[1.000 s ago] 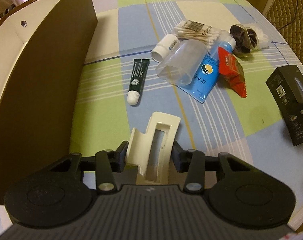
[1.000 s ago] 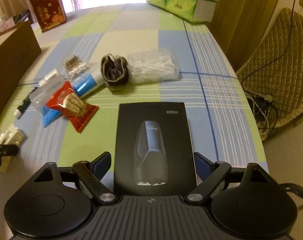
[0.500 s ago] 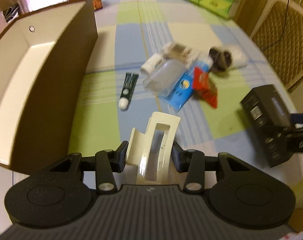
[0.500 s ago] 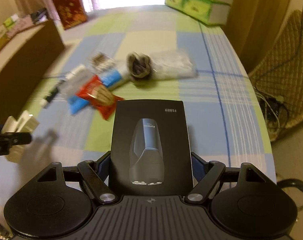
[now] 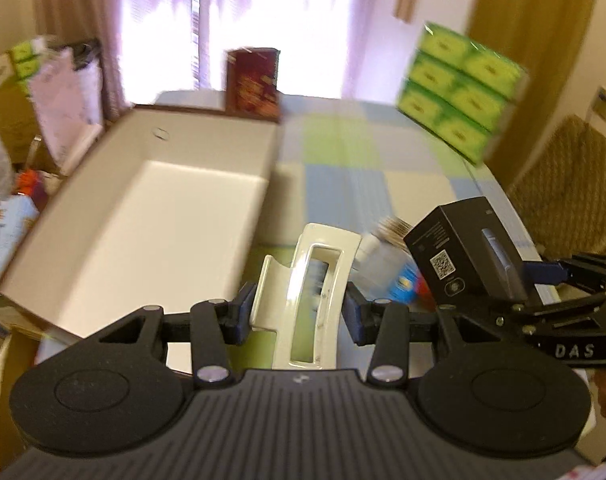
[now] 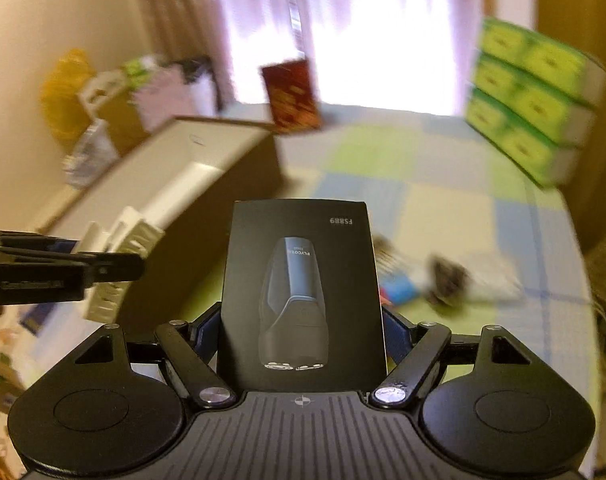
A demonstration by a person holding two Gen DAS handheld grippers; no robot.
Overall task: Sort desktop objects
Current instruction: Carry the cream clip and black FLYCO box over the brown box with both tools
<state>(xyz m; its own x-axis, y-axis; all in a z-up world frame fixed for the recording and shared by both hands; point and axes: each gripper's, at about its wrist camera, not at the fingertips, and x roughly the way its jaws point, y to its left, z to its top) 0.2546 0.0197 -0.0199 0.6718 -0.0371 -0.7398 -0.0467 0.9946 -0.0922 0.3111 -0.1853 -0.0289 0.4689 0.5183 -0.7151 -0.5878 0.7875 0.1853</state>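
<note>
My left gripper (image 5: 299,314) is shut on a cream plastic holder (image 5: 309,280), lifted above the table beside the open white-lined box (image 5: 151,216). In the right wrist view that holder (image 6: 119,264) hangs at the left in the left gripper (image 6: 135,266). My right gripper (image 6: 301,330) is shut on a black shaver box (image 6: 301,280), raised off the table. The left wrist view shows the same black shaver box (image 5: 463,252) at the right, held in the right gripper (image 5: 551,276). Small items (image 6: 443,280) lie blurred on the checked cloth below.
A stack of green tissue packs (image 5: 459,92) stands at the table's far right. A dark red box (image 5: 255,80) stands at the far edge by the window. A wicker chair (image 5: 571,184) is right of the table. Clutter (image 6: 103,112) sits left of the big box.
Both grippers have risen off the table and tilted up, carrying the holder and the shaver box. The right gripper closed on the shaver box. The open box is now in front.
</note>
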